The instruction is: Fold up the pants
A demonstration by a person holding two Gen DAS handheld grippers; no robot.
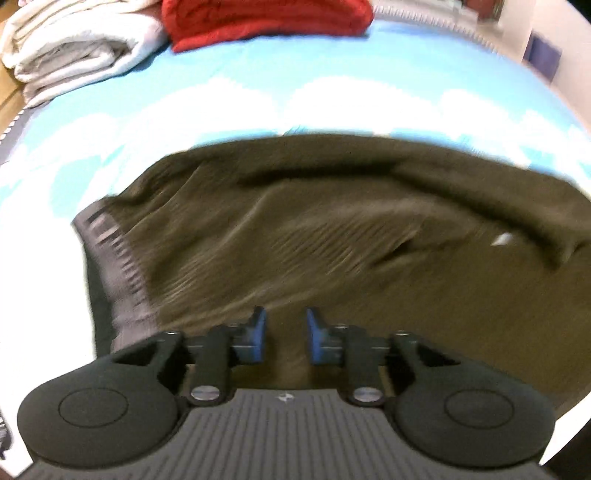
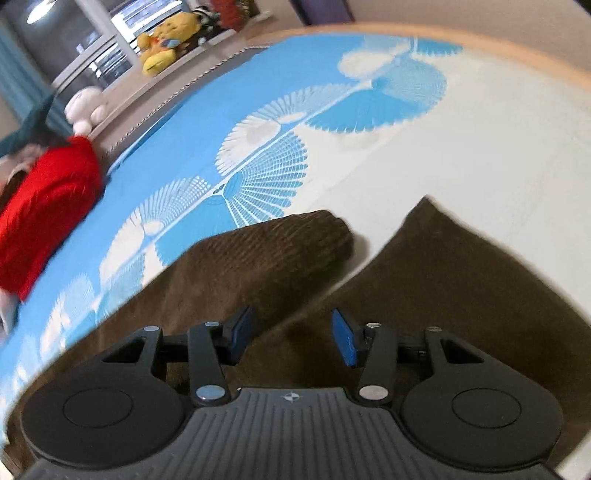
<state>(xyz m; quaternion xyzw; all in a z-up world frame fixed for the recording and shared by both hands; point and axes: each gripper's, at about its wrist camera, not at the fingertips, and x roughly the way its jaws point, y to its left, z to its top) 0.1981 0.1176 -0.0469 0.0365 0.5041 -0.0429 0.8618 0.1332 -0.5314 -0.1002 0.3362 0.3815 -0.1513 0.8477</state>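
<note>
Two hand-held grippers hang over a pair of dark brown ribbed corduroy pants (image 1: 314, 229) spread on a bed with a blue-and-white patterned sheet (image 1: 229, 85).

In the left wrist view we see the left hand-held gripper (image 1: 286, 334) at bottom centre, its blue-padded fingers (image 1: 258, 332) set narrowly apart with nothing pinched between them; the brown cloth lies beneath them. The pants fill the middle of that frame, with a grey elastic waistband (image 1: 118, 266) at their left edge. Along the top edge sit a folded white cloth (image 1: 74, 40) in the upper left and a red knitted garment (image 1: 266, 18) just beside it.

In the right wrist view the right hand-held gripper (image 2: 291, 338) shows a wider gap, its jaws standing empty above the fabric. The two pant legs (image 2: 280, 254) end in the middle of the frame, apart from each other, with pale sheet between them. Yellow and white plush toys (image 2: 162, 44) line a ledge in the upper left.
</note>
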